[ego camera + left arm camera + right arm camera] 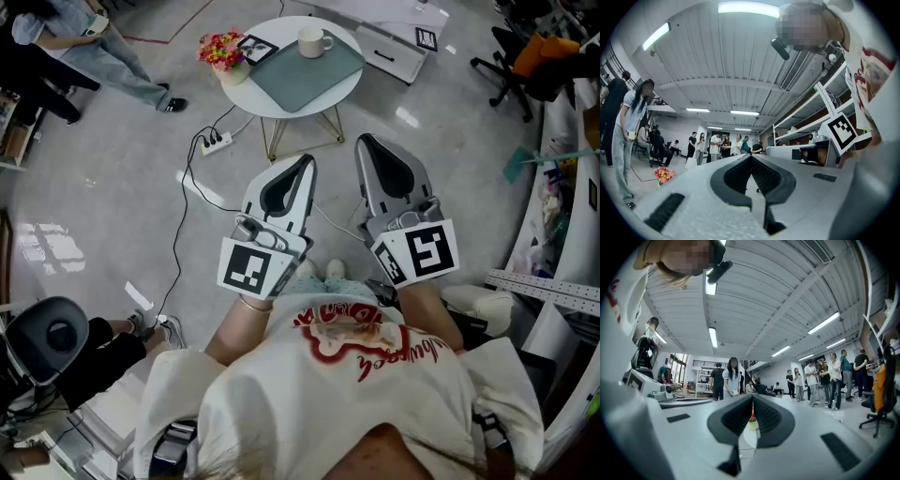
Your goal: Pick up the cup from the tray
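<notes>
A white cup (314, 41) with a handle stands on the far part of a grey-green tray (305, 75), which lies on a small round white table (272, 105). Both grippers are held close to my chest, well short of the table, and point toward it. My left gripper (306, 160) (751, 157) is shut with nothing between its jaws. My right gripper (364, 141) (752, 398) is shut and empty too. The cup shows in neither gripper view.
A vase of flowers (222, 51) (664, 174) (750, 419) and a marker card (257, 48) share the table. A power strip (216, 142) and cables lie on the floor in front. A person (103, 42) stands at the far left. Office chairs (514, 66) and shelving stand at the right.
</notes>
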Motion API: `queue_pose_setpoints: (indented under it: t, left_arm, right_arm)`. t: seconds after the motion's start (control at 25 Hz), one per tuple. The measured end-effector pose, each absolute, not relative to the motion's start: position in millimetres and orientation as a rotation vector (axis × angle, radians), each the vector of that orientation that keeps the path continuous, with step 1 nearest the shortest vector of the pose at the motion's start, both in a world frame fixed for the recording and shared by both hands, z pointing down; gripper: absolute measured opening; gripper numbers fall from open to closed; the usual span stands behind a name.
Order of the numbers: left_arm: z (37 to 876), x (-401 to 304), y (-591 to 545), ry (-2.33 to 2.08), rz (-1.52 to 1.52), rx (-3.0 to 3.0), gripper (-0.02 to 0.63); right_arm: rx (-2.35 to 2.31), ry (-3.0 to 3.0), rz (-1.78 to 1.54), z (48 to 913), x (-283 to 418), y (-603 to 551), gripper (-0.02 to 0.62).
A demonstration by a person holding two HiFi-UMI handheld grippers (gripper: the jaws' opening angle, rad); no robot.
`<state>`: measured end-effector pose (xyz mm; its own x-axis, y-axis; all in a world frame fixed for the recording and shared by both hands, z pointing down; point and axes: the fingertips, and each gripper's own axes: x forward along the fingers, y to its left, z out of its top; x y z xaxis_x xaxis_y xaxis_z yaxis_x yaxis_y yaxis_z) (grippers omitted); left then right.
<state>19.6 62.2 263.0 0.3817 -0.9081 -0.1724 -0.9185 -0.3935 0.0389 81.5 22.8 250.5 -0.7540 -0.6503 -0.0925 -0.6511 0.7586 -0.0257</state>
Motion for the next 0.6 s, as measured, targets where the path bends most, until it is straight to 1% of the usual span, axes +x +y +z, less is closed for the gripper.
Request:
queue_pose_setpoints:
  t: [0.32, 0.6]
  left_arm:
    - [265.6, 8.2, 35.3, 1.715, 0.253, -2.525, 0.014]
    - [273.0, -28.3, -32.7, 1.68, 0.259, -2.553, 0.014]
  right_arm:
    - [-1.077, 2.862, 0.006, 260.4, 78.6, -3.2, 0.028]
    - [-1.13, 2.853, 0.019, 267.8, 39.5, -70.9, 0.028]
